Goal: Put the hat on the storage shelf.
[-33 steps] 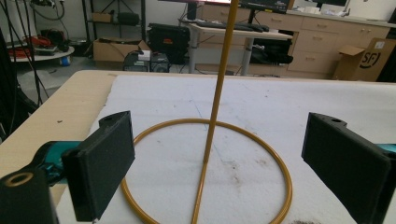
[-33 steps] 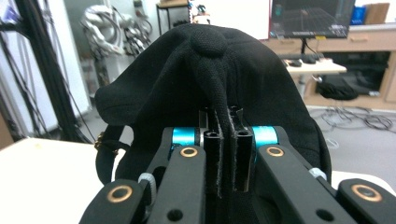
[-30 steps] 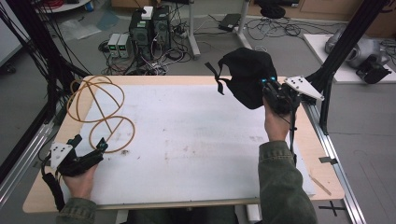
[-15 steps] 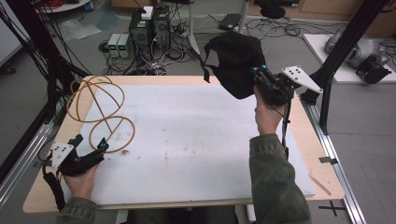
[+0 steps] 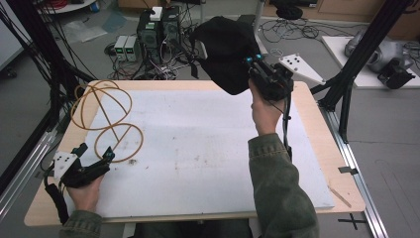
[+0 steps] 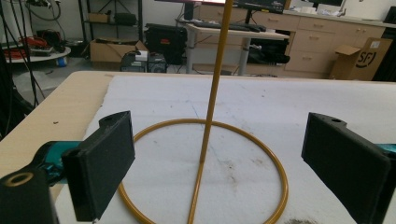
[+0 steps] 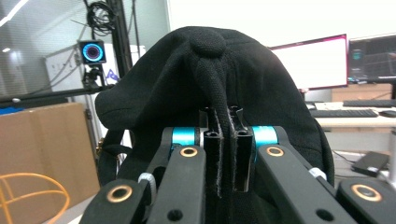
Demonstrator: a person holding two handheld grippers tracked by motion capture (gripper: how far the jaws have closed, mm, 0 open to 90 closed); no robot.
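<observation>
right gripper (image 5: pixel 256 74): jaws clamped on black cap (image 5: pixel 225 47), lifted over table's (image 5: pixel 208 148) far edge | wire stand (image 5: pixel 106 116) off toward the near-left | left gripper (image 5: pixel 101 161): jaws wide apart, holding nothing, just beside stand's base ring

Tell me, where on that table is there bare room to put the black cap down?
The white mat lies bare from the wire stand across to its right edge. The crowded part is the left end, with the stand and the left gripper.
</observation>
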